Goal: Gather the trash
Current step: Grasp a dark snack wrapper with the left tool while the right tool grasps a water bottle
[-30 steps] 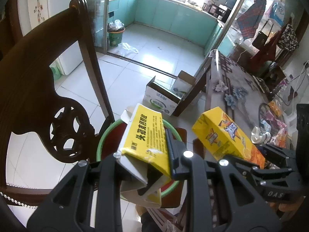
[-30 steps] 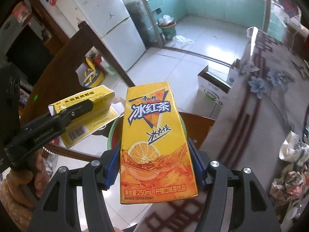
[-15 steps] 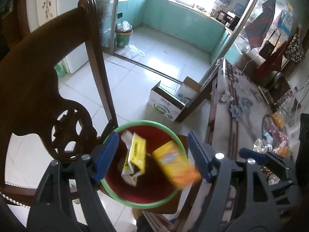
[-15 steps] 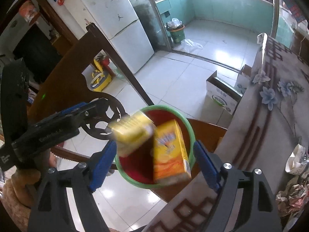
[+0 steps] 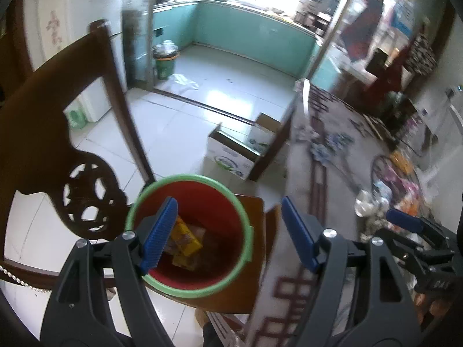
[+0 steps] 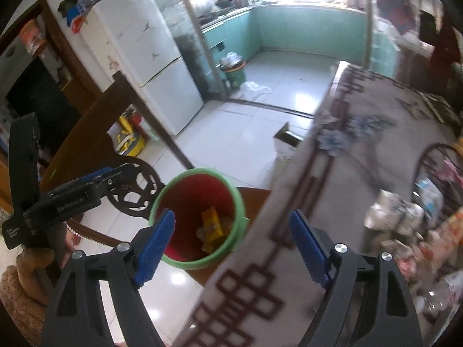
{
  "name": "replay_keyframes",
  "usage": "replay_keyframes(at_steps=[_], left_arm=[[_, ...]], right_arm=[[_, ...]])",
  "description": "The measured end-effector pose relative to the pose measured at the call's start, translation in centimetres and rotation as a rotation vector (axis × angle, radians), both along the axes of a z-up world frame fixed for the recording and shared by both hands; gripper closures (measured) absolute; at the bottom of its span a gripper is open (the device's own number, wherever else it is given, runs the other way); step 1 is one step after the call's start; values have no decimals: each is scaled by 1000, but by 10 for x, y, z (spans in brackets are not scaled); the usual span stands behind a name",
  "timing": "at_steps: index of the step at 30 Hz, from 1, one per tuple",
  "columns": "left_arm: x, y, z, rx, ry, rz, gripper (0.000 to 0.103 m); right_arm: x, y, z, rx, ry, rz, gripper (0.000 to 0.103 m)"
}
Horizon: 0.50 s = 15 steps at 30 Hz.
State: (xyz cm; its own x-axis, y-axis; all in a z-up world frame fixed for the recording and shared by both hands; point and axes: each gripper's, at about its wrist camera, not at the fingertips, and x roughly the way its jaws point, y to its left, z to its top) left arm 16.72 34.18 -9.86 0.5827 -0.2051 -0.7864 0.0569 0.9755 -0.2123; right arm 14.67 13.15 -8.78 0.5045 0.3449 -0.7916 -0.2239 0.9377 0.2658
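A red bin with a green rim (image 5: 234, 202) (image 6: 179, 179) stands on a wooden chair seat beside the table. Yellow cartons (image 5: 185, 238) (image 6: 212, 224) lie at its bottom among other trash. My left gripper (image 5: 228, 232) is open and empty above the bin. My right gripper (image 6: 234, 244) is open and empty, over the bin's right side and the table edge. More crumpled trash (image 6: 396, 211) (image 5: 373, 202) lies on the table to the right.
The carved wooden chair back (image 5: 58, 133) rises left of the bin. The table with a patterned cloth (image 6: 347, 173) fills the right. An open cardboard box (image 5: 240, 150) sits on the tiled floor. A white fridge (image 6: 144, 57) stands at the back left.
Both grippers opened and dropped their cartons into the bin. The yellow box and the iced-tea carton now lie at its bottom. Both grippers have swung a little rightward.
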Motion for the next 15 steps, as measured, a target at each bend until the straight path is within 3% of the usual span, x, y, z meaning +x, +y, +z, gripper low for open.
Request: replay_keyframes(at_steps=[9, 15], left_arm=[[-29, -98, 10, 12, -18, -124, 31], [-64, -176, -3, -39, 38, -159, 31]], right_arm=[[-47, -88, 7, -5, -23, -80, 21], [-68, -179, -6, -50, 14, -126, 21]])
